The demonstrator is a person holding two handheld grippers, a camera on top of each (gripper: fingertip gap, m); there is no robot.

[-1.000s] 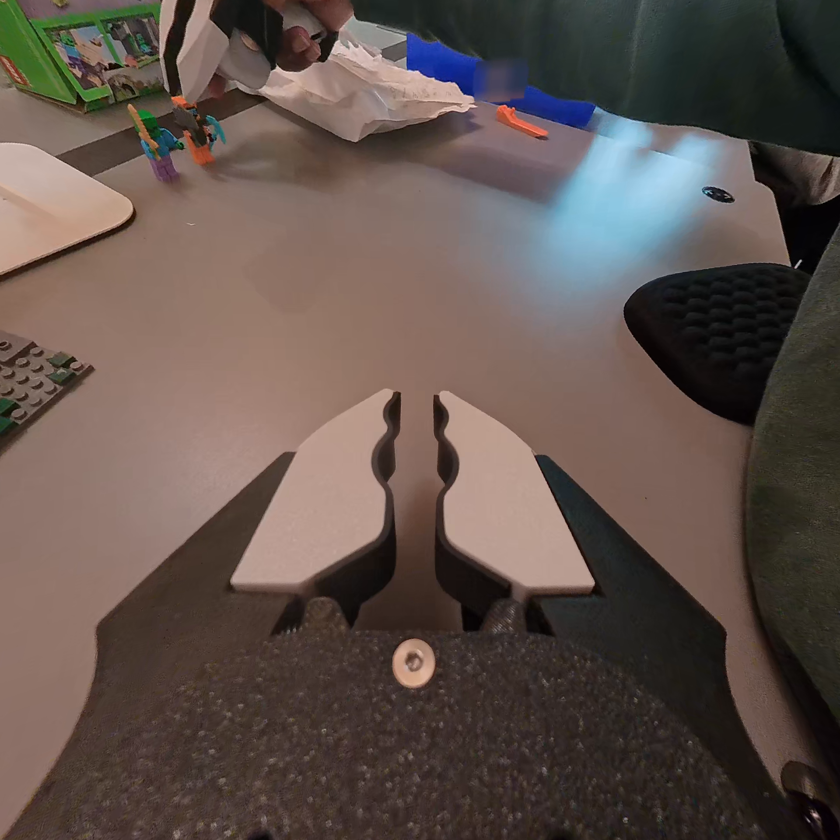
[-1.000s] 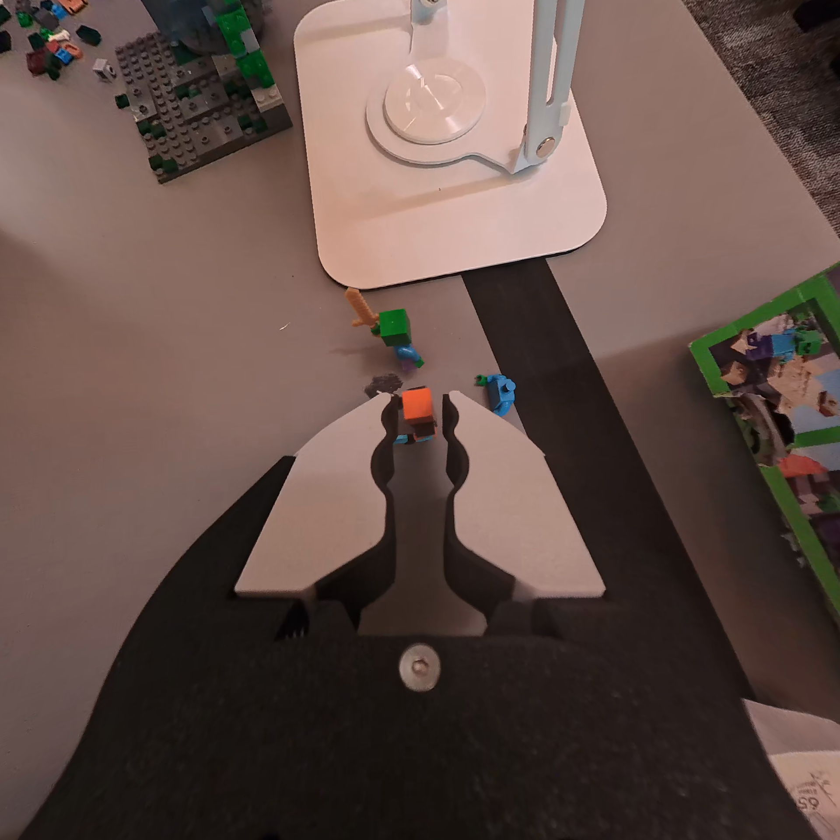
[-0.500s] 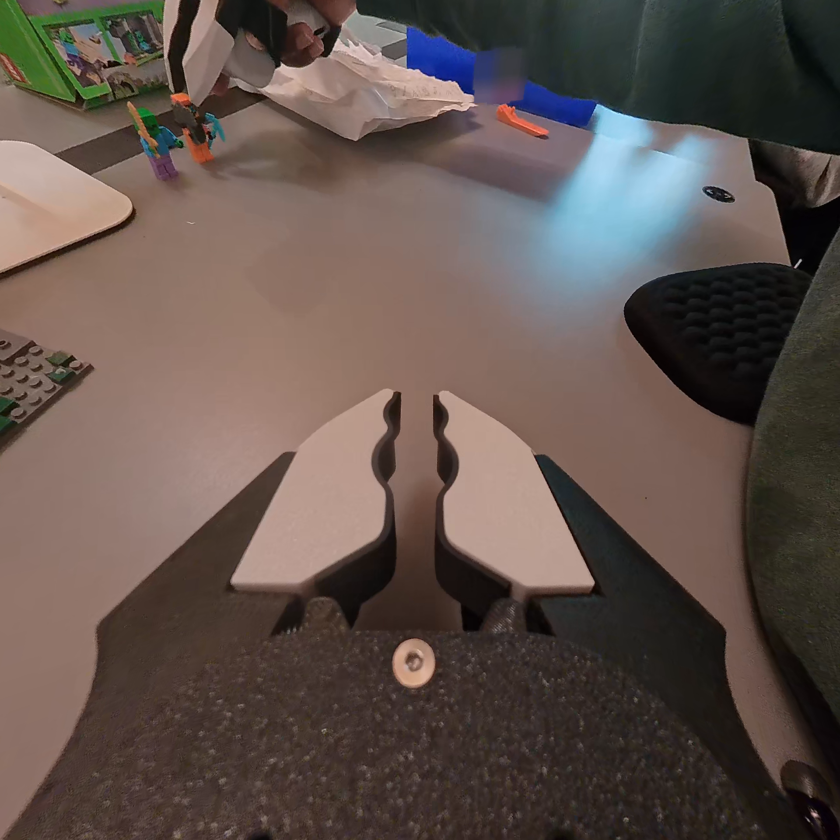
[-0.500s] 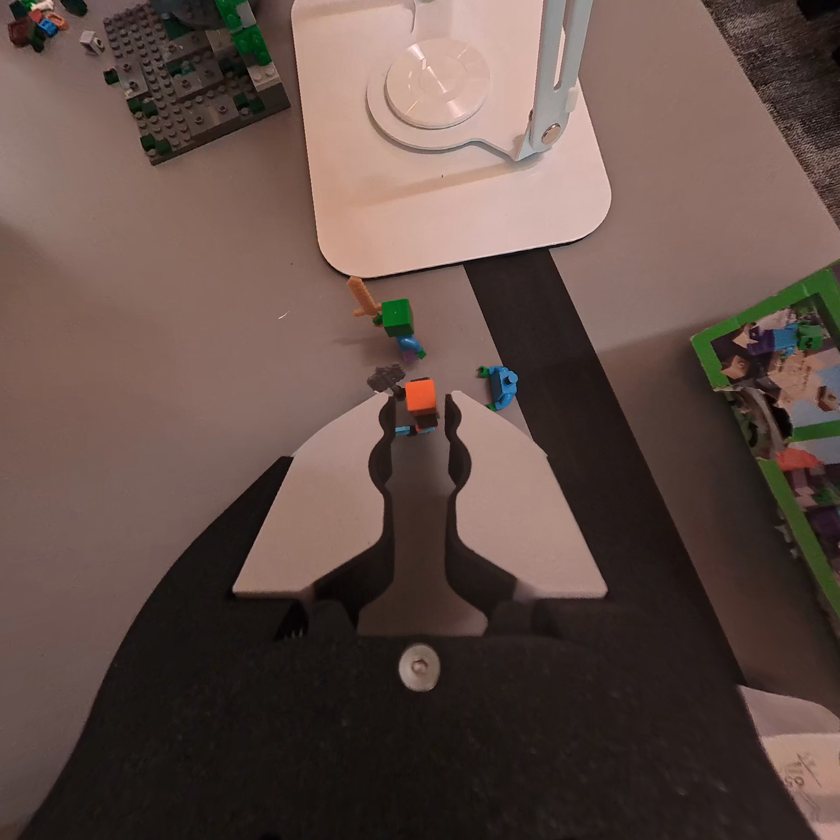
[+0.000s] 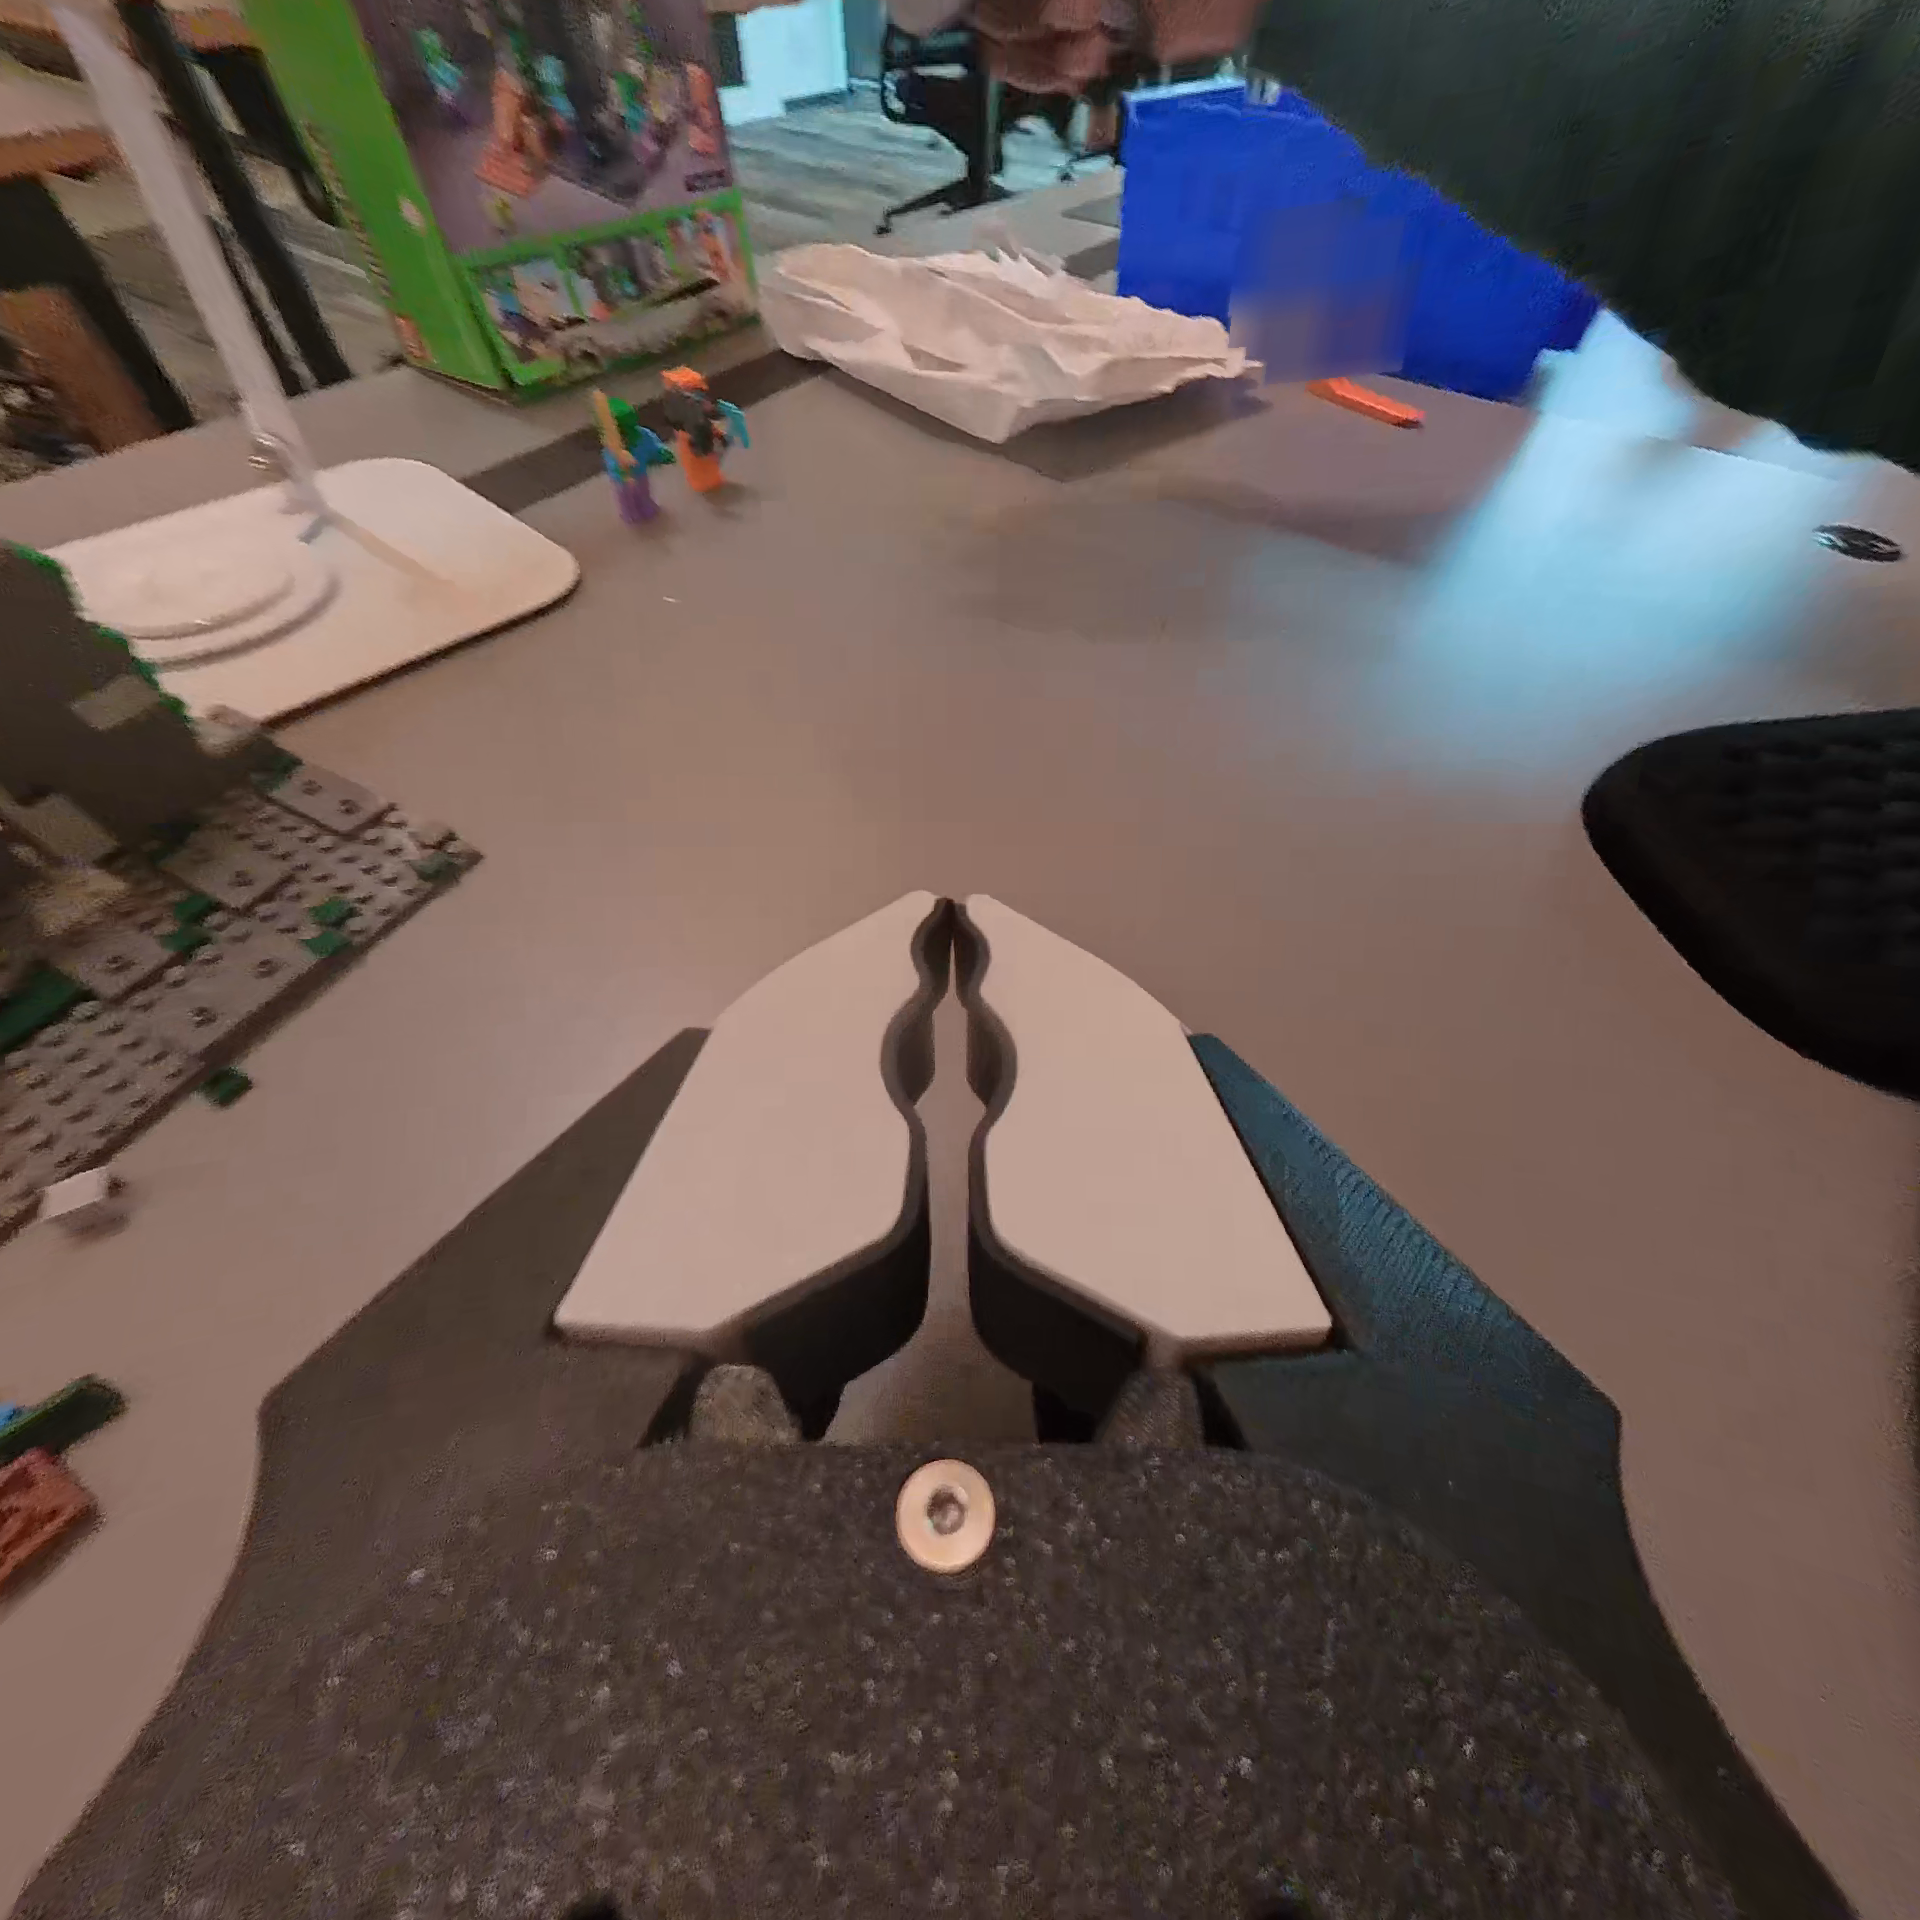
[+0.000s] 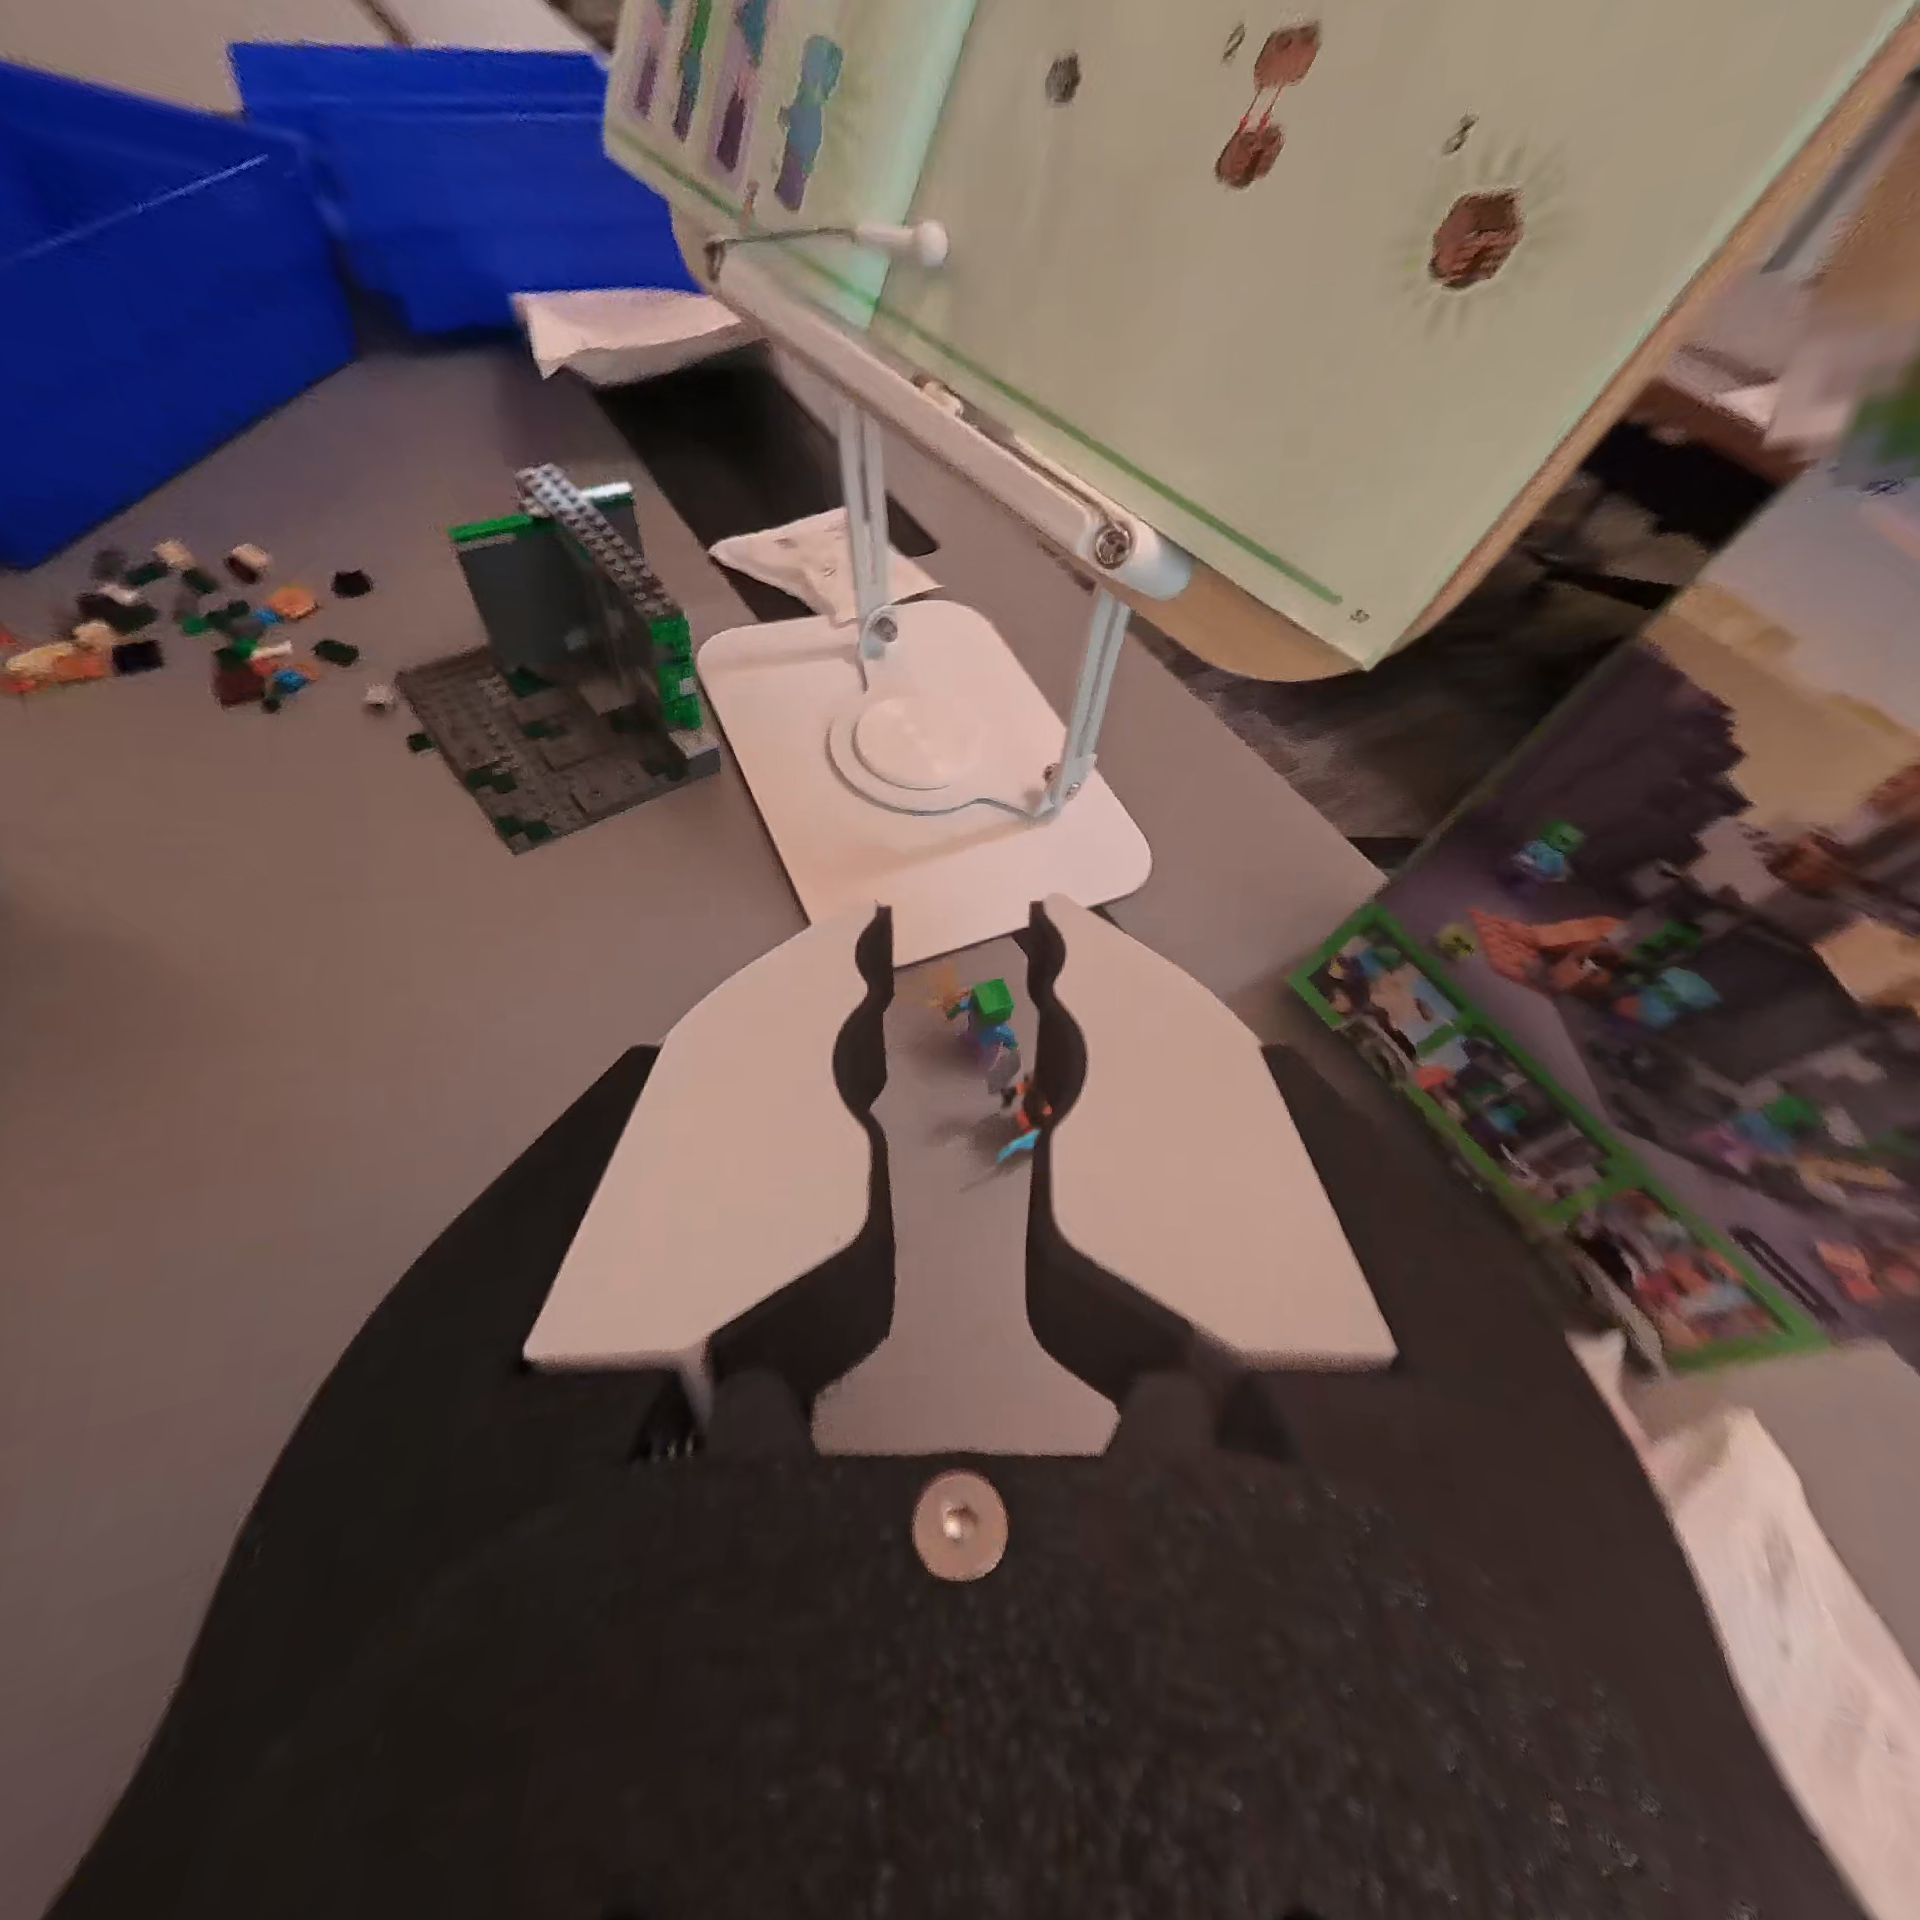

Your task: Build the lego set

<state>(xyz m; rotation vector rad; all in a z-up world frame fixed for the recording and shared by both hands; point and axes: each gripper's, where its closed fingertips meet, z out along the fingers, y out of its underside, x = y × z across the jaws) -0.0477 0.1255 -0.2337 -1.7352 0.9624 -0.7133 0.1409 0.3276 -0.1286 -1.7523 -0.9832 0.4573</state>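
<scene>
Both little figures, the green-headed figure [image 5: 630,449] and the orange-headed figure [image 5: 698,424], are standing on the table [image 5: 935,675] near the white stand base [image 6: 925,790], so I'd say I'm between steps. My right gripper [image 6: 958,920] is spread with nothing in it, and my left gripper [image 5: 948,914] is pressed together, also holding nothing. Next I'd guess it's over to the loose bricks [image 6: 187,623] by the half-built model [image 6: 577,675] for another piece, which means opening the left one first.

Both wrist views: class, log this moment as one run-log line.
left gripper: shut, empty | right gripper: open, empty | two minifigures: standing on table | build: untouched
</scene>
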